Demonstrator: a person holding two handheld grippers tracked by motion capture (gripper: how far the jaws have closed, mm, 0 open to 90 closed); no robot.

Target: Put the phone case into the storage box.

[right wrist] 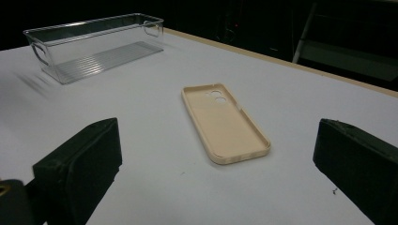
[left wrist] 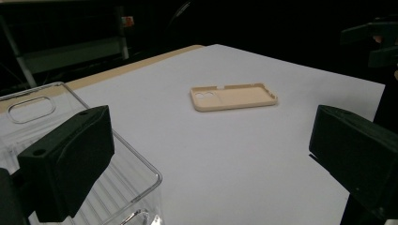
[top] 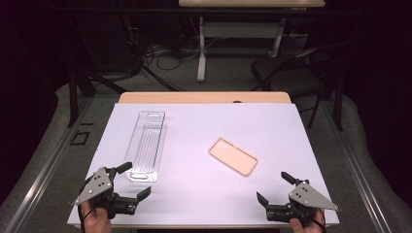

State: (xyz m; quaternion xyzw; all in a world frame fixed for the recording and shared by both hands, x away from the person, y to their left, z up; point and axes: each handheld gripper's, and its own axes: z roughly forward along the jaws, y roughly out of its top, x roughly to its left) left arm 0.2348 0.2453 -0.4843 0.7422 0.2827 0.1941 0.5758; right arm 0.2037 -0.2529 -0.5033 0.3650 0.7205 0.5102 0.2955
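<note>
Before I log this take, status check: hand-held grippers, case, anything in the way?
Both hand-held grippers, left and right, open, empty, near edge. Phone case flat, cavity up. Clear bin left, empty. Path clear.

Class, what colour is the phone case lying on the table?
Pale beige phone case; clearest in the right gripper view.

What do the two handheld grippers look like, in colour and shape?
The left gripper and the right gripper look alike: each has a black body, two blocky black jaws and a grey three-cornered plate with small holes on top. A thin black cable loops by each hand. No sleeves are visible.
</note>
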